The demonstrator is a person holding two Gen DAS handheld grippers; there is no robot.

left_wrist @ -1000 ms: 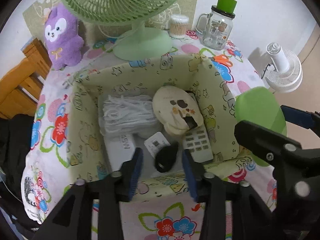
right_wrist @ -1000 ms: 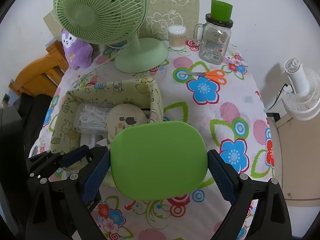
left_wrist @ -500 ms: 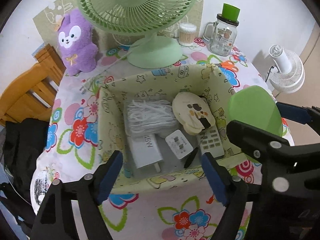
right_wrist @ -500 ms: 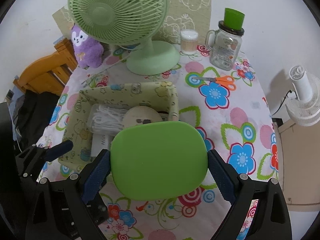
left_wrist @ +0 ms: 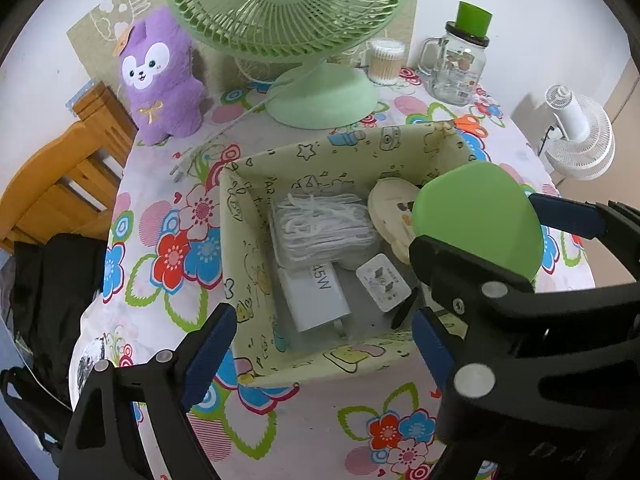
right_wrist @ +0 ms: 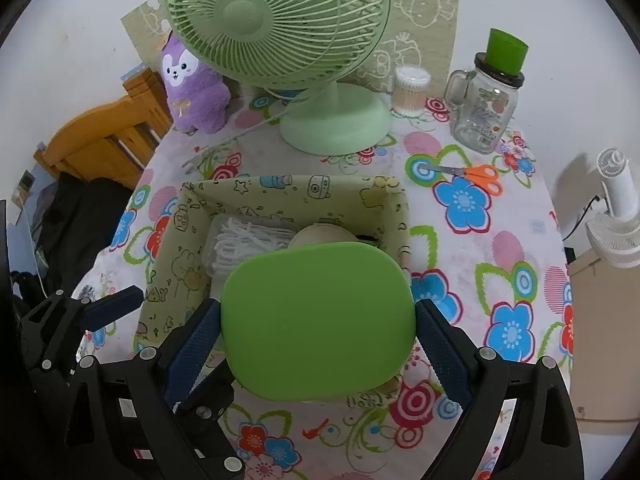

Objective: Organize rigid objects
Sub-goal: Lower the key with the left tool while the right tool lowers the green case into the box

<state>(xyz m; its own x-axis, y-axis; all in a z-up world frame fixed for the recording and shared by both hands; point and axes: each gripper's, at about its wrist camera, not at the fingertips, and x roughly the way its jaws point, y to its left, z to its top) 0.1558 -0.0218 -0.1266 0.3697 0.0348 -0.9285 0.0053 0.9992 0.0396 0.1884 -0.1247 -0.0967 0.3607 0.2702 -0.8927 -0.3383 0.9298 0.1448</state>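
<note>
My right gripper point(right_wrist: 318, 334) is shut on a flat green rounded case point(right_wrist: 318, 320) and holds it over the right side of a pale green fabric box point(left_wrist: 248, 248); the case also shows in the left wrist view point(left_wrist: 478, 216). The box holds a bundle of white cable point(left_wrist: 320, 224), a white 45W charger point(left_wrist: 316, 298), a small white plug point(left_wrist: 382, 282), a round beige case point(left_wrist: 390, 210) and a dark item partly hidden. My left gripper point(left_wrist: 324, 340) is open and empty, above the box's near wall.
A green desk fan point(right_wrist: 280, 20), a purple plush point(right_wrist: 192, 84), a cotton-swab jar point(right_wrist: 412, 90), a glass mug jar with green lid point(right_wrist: 486, 108) and orange scissors point(right_wrist: 478, 172) stand behind the box. A wooden chair point(left_wrist: 60, 176) is at the left, a white fan point(left_wrist: 576, 132) at the right.
My left gripper opened, let go of the dark item in the box, and pulled back and up. My right gripper moved the green case left over the box.
</note>
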